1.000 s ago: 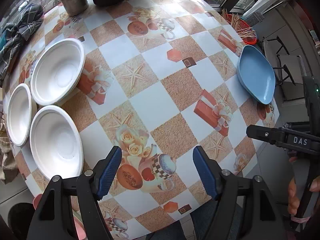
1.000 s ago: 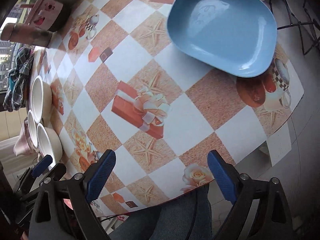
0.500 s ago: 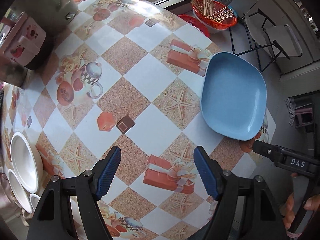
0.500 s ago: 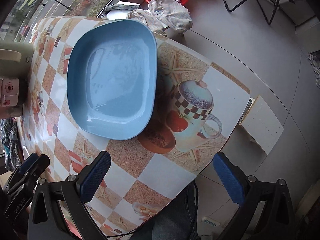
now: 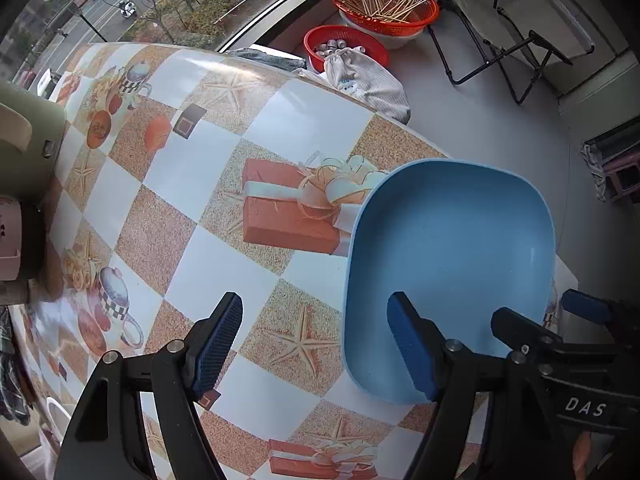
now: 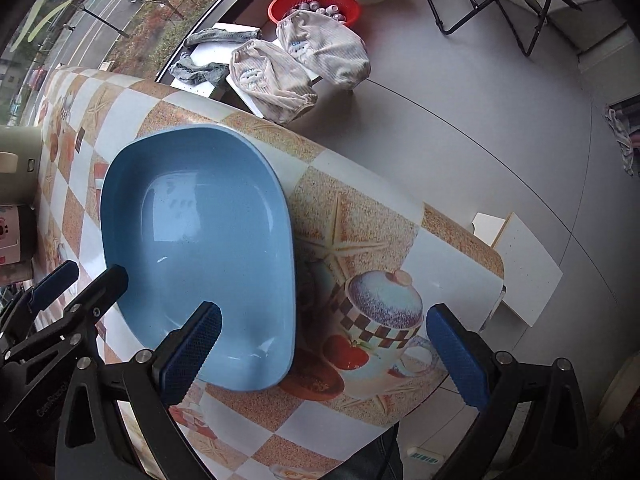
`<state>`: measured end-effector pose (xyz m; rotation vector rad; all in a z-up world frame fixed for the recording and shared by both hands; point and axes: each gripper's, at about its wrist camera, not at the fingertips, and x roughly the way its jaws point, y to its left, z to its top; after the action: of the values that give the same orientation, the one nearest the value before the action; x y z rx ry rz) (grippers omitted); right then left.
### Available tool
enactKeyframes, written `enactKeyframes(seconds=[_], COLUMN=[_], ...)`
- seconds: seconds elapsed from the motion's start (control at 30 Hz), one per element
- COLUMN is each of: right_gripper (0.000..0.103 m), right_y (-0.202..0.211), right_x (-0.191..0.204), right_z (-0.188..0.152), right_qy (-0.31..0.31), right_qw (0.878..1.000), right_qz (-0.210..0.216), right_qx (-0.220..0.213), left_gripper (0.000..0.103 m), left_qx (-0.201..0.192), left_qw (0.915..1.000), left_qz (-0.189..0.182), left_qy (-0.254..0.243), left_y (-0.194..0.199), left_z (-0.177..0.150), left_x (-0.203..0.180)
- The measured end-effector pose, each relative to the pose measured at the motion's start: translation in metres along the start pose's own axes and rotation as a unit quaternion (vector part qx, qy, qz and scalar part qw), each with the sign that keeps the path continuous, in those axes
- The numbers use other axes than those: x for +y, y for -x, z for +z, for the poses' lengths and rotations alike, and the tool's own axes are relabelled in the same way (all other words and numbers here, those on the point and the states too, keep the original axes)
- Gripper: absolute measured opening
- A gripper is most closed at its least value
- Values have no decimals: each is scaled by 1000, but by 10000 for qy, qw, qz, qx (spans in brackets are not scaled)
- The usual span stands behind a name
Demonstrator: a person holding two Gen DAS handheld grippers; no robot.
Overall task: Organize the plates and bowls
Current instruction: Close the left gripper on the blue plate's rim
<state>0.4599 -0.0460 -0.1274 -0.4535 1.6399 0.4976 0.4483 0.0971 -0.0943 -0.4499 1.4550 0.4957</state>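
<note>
Both tools have swung away from the white bowls and now hang over the blue plate (image 5: 452,264), which lies flat near the tabletop's (image 5: 192,168) rounded edge. Left tool (image 5: 314,344) points down with jaws wide and empty: one finger (image 5: 408,344) over the plate's near rim, the other over the checked cloth. Right tool (image 6: 324,352) is likewise wide and empty, straddling the plate's opposite edge. Red baskets (image 5: 384,4) sit on the floor beyond.
</note>
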Motion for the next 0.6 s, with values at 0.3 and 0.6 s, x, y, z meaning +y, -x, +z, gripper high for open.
enactKeyframes(seconds=[0.3, 0.6], right_gripper=[76, 47], right_y=[-3, 2], right_x=[9, 30], right_z=[6, 10], right_qy=[108, 904], right_qw=[9992, 9957], right_qz=[-353, -49], right_qx=[-173, -184], left_gripper=[54, 43], left_qx=[266, 204], left_qw=[9984, 9972], left_qz=[-504, -711], left_qy=[-38, -100], left_y=[-16, -11], left_z=[13, 1], left_x=[-5, -10])
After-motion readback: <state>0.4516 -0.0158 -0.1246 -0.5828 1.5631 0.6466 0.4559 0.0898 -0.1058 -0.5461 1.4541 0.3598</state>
